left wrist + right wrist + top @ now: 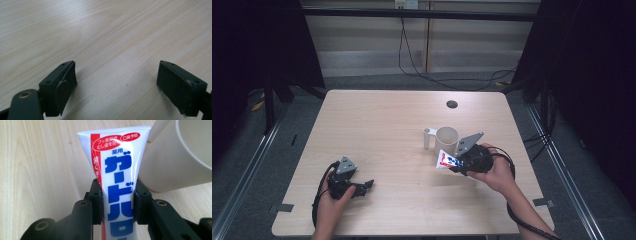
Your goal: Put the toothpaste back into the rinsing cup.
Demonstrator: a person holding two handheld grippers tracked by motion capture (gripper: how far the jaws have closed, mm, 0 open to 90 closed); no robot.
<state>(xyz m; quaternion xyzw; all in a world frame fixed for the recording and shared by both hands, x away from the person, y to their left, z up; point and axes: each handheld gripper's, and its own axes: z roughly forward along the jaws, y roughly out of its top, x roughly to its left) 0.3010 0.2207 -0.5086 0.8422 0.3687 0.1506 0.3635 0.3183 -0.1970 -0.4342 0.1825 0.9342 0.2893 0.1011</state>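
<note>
With the right hand-held gripper (117, 206) clamped on the toothpaste tube (117, 182), we lift it (crimped end leading) over the cup (447, 138) rim.

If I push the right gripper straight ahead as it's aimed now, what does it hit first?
Probably bare table. The right gripper, shut on the toothpaste tube, has the cream cup just to its right; the tube's edge may graze it, depth unclear.

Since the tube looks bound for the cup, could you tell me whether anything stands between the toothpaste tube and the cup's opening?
Nothing visible does. The right gripper is shut on the toothpaste tube, and the white cup stands right beside the tube's flat end, with bare table around them. The cup's inside is not visible.
</note>
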